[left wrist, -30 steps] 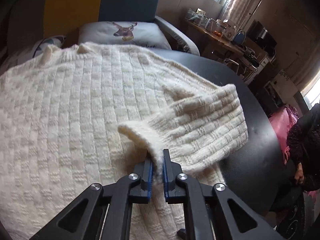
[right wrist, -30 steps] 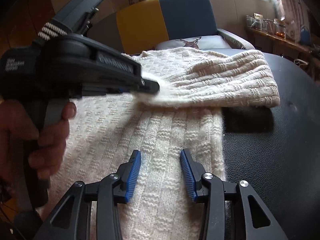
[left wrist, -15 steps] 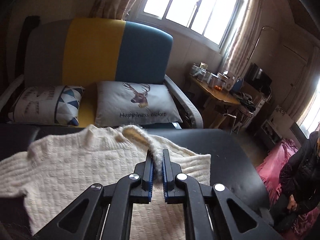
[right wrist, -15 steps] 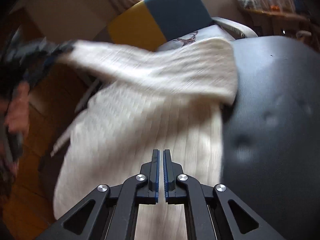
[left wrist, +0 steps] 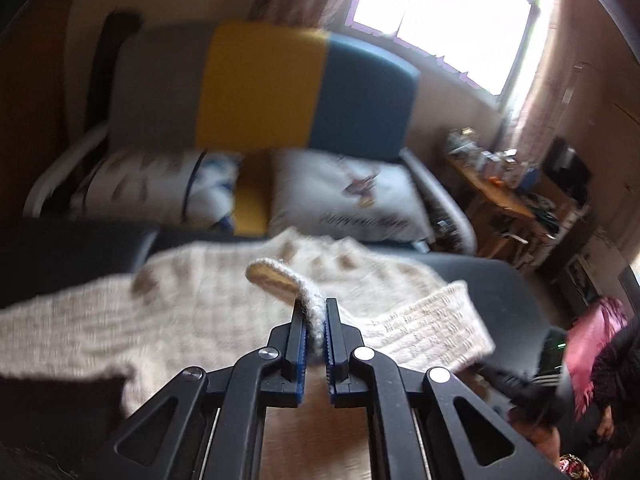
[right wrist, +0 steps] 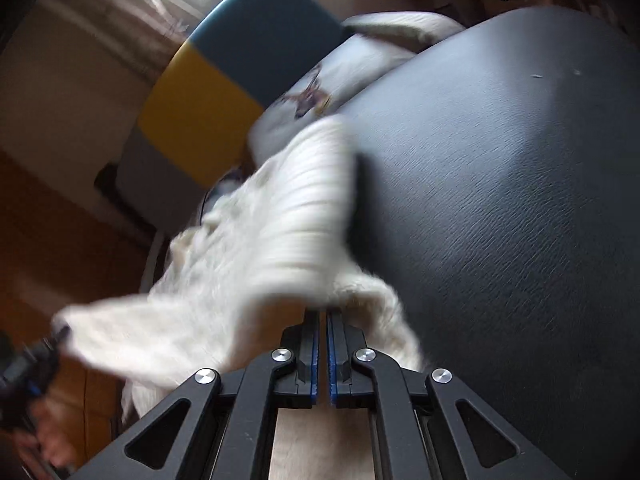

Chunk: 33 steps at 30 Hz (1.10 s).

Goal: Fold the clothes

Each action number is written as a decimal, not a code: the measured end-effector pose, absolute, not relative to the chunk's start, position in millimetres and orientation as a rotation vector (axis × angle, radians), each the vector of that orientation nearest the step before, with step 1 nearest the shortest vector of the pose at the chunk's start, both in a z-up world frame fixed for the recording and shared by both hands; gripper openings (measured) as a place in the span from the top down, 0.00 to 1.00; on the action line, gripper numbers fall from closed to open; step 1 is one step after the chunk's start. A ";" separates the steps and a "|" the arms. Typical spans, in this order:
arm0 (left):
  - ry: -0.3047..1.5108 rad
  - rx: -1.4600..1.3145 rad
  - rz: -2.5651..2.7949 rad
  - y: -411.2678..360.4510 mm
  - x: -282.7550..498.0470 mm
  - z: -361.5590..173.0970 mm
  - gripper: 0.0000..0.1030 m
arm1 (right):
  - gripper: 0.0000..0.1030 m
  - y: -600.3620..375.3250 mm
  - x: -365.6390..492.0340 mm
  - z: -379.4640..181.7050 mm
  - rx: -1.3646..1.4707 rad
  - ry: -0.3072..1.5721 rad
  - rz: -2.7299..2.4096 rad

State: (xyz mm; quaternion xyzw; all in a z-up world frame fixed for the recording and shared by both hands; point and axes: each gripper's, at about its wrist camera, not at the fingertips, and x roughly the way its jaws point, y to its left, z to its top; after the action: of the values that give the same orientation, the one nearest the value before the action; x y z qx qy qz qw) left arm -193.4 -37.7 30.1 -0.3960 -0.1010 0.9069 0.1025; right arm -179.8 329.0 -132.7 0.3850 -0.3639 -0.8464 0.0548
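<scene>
Since the earlier frames both grippers have risen, lifting the near edge of the one cream chunky-knit sweater (left wrist: 224,312) off the black padded table (left wrist: 508,300); in the left wrist view the left gripper (left wrist: 316,328) has its jaws narrowed onto a ribbed hem strip, while the far part of the garment lies on the table before the grey, yellow and blue sofa (left wrist: 264,92) with its two cushions; in the right wrist view the right gripper (right wrist: 323,344) pinches the knit at its tips, jaws almost touching; two grips likely hold the edge taut for carrying it over into a fold.
</scene>
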 end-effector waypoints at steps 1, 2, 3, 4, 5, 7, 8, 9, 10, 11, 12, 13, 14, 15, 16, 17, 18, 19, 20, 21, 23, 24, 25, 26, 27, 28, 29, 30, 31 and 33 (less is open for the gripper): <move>-0.312 -1.201 2.677 -42.8 -196.0 19.1 0.94 | 0.96 332.9 -178.1 -133.9 1.158 -1.133 -2.582; -0.319 -1.230 2.677 -47.2 -198.1 8.8 0.94 | 0.96 336.8 -176.3 -135.9 1.153 -1.159 -2.583; -0.310 -1.254 2.679 -50.2 -199.7 0.1 0.94 | 0.96 340.7 -174.6 -138.1 1.149 -1.185 -2.580; -0.297 -1.274 2.682 -52.5 -201.0 -6.8 0.94 | 0.96 343.8 -173.4 -139.8 1.155 -1.209 -2.561; -0.293 -1.286 2.682 -54.4 -202.0 -11.4 0.94 | 0.96 346.1 -172.6 -139.6 1.165 -1.224 -2.539; -0.306 -1.297 2.679 -58.9 -204.0 -17.3 0.94 | 0.96 337.1 -172.1 -132.4 1.168 -1.174 -2.532; -0.318 -1.293 2.680 -62.3 -204.7 -18.3 0.94 | 0.96 329.4 -174.7 -128.9 1.164 -1.135 -2.531; -0.328 -1.289 2.681 -64.7 -205.5 -18.6 0.94 | 0.96 320.8 -178.5 -125.8 1.159 -1.093 -2.531; -0.335 -1.284 2.681 -65.8 -206.4 -17.6 0.94 | 0.96 312.3 -182.4 -122.6 1.154 -1.052 -2.530; -0.342 -1.279 2.680 -66.8 -207.2 -16.5 0.94 | 0.96 307.2 -186.6 -120.4 1.158 -1.021 -2.537; -0.343 -1.273 2.680 -67.0 -207.8 -15.0 0.94 | 0.96 303.7 -191.0 -118.7 1.165 -0.995 -2.548; -0.336 -1.267 2.679 -65.9 -208.0 -12.5 0.94 | 0.96 305.3 -194.4 -117.4 1.163 -1.011 -2.563; -0.328 -1.260 2.678 -64.7 -208.0 -9.7 0.94 | 0.96 309.2 -197.4 -116.4 1.155 -1.047 -2.579; -0.317 -1.251 2.676 -63.6 -207.6 -6.3 0.94 | 0.96 313.0 -200.4 -115.4 1.147 -1.083 -2.595; -0.305 -1.239 2.674 -62.7 -207.1 -2.6 0.94 | 0.96 318.5 -200.7 -115.2 1.136 -1.125 -2.611; -0.299 -1.219 2.674 -61.8 -206.7 1.3 0.94 | 0.96 324.5 -199.8 -115.4 1.123 -1.171 -2.626; -0.295 -1.203 2.671 -60.6 -206.6 4.6 0.94 | 0.96 329.8 -198.9 -115.1 1.112 -1.205 -2.635; -0.293 -1.193 2.664 -59.2 -206.9 6.7 0.94 | 0.96 334.2 -197.2 -115.0 1.095 -1.236 -2.644; -0.292 -1.182 2.654 -57.9 -207.1 8.6 0.94 | 0.96 338.5 -195.0 -115.2 1.074 -1.268 -2.654; -0.293 -1.170 2.641 -56.2 -206.9 9.9 0.94 | 0.96 343.6 -193.1 -119.0 1.072 -1.310 -2.657; -0.293 -1.151 2.615 -50.2 -205.9 9.5 0.94 | 0.97 354.5 -189.5 -129.9 1.084 -1.402 -2.654; -0.280 -1.156 2.602 -45.9 -205.5 5.7 0.93 | 0.98 360.0 -187.7 -135.3 1.090 -1.448 -2.651; -0.252 -1.176 2.589 -40.8 -205.1 -1.3 0.93 | 1.00 364.7 -186.3 -145.2 1.111 -1.514 -2.622; -0.238 -1.190 2.584 -38.3 -204.9 -6.9 0.93 | 1.00 368.0 -184.0 -153.3 1.083 -1.576 -2.585; -0.246 -1.196 2.593 -40.2 -205.2 -10.3 0.93 | 1.00 370.1 -180.2 -156.8 1.046 -1.594 -2.570; -0.254 -1.201 2.602 -42.0 -205.4 -13.7 0.93 | 1.00 369.2 -178.9 -156.4 1.032 -1.558 -2.585; -0.262 -1.207 2.611 -43.8 -205.7 -17.1 0.93 | 1.00 366.2 -179.2 -154.6 1.031 -1.504 -2.612; -0.270 -1.213 2.620 -45.6 -205.9 -20.5 0.93 | 1.00 363.7 -179.3 -153.3 1.028 -1.458 -2.636; -0.278 -1.218 2.629 -47.5 -206.2 -23.9 0.93 | 1.00 362.8 -179.2 -153.4 1.020 -1.440 -2.644; -0.294 -1.230 2.647 -51.1 -206.7 -30.7 0.93 | 1.00 365.1 -178.6 -156.5 1.004 -1.468 -2.626</move>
State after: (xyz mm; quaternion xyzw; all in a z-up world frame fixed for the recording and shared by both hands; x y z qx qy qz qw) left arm -206.7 -51.1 -30.7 -0.4169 -0.0997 0.8975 0.1037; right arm -178.6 365.1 -156.5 0.3166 -0.4628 -0.8279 -0.0149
